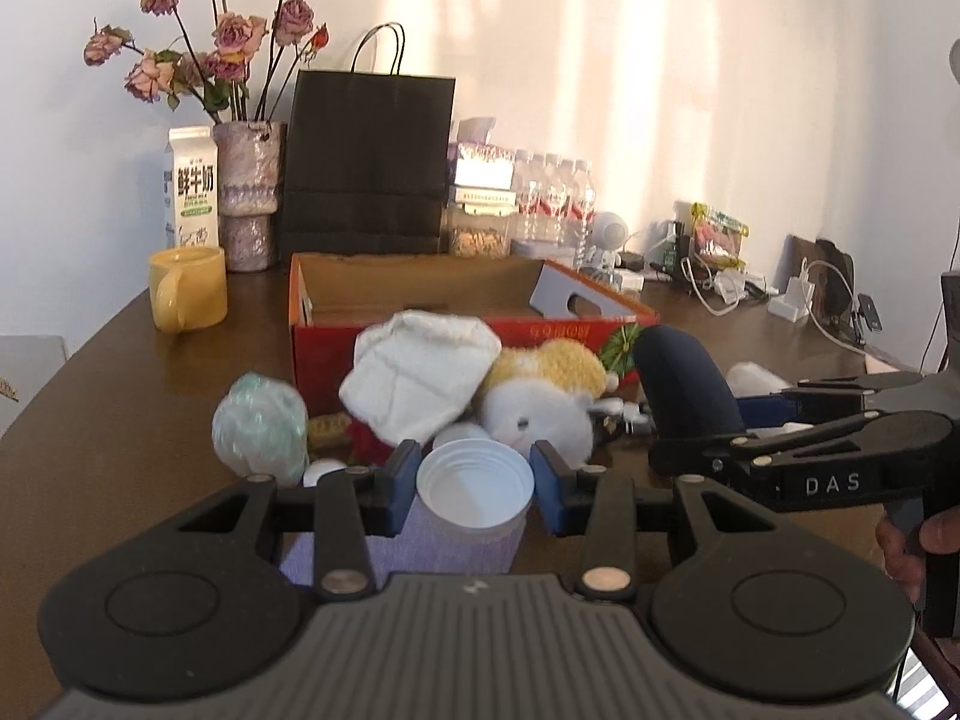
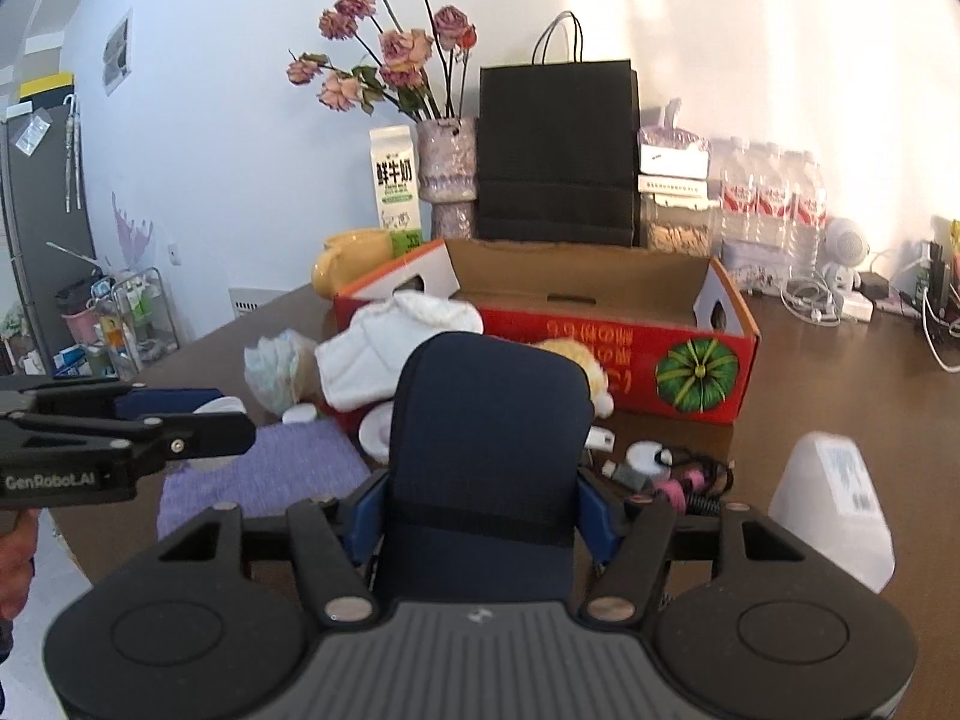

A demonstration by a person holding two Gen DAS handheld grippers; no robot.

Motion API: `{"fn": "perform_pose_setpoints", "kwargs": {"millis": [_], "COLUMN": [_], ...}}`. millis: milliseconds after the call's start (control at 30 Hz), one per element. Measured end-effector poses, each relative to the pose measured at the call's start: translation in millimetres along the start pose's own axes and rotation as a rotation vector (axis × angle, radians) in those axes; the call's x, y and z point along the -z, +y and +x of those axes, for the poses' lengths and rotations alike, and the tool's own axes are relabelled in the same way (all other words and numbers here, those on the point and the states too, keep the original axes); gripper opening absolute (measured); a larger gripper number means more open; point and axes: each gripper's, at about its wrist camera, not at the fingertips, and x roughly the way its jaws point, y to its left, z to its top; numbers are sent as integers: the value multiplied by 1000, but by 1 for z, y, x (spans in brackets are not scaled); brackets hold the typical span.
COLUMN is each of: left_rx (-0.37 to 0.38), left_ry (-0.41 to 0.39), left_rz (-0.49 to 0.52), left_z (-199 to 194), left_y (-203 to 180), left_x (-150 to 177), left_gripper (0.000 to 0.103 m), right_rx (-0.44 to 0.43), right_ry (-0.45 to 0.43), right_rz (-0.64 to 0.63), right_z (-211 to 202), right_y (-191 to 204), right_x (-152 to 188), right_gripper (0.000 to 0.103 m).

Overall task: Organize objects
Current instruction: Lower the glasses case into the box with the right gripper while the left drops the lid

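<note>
The left tongs [image 1: 474,489] clench a stack of white paper cups [image 1: 475,483] above the tabletop [image 1: 150,396]; the right tongs [image 2: 483,510] seemingly grip a navy case [image 2: 486,450], before the red cardboard box [image 2: 630,360].

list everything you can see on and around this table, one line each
paper cup: 1, white, between left gripper's pads
case: 1, navy, between right gripper's pads
cardboard box: 1, red, open, table centre
plush toy: 1, yellow and white, before box
cloth: 1, white, on the plush toy
mat: 1, purple, front left
mug: 1, yellow, left of box
milk carton: 1, white, behind mug
vase: 1, lilac, holds dried roses
paper bag: 1, black, behind box
water bottles: several, clear, back right
left gripper: shut on cup
right gripper: shut on case
</note>
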Motion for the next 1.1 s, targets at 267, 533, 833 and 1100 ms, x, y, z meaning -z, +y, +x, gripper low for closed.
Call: {"fn": "perform_pose_setpoints", "kwargs": {"millis": [267, 533, 833, 1100], "left_rx": [8, 13, 4, -12], "left_ry": [-37, -53, -47, -23], "left_rz": [2, 1, 26, 19], "left_z": [11, 26, 57, 100], "left_y": [2, 5, 10, 23], "left_x": [-28, -58, -99, -136], "left_gripper": [41, 41, 41, 41], "right_rx": [2, 20, 41, 49], "right_ry": [-33, -20, 12, 49], "right_rz": [-14, -38, -41, -33], "right_z": [-2, 5, 29, 68], "right_y": [-7, -18, -42, -65], "right_x": [-24, -54, -103, -154], "right_gripper": [62, 62, 62, 62]}}
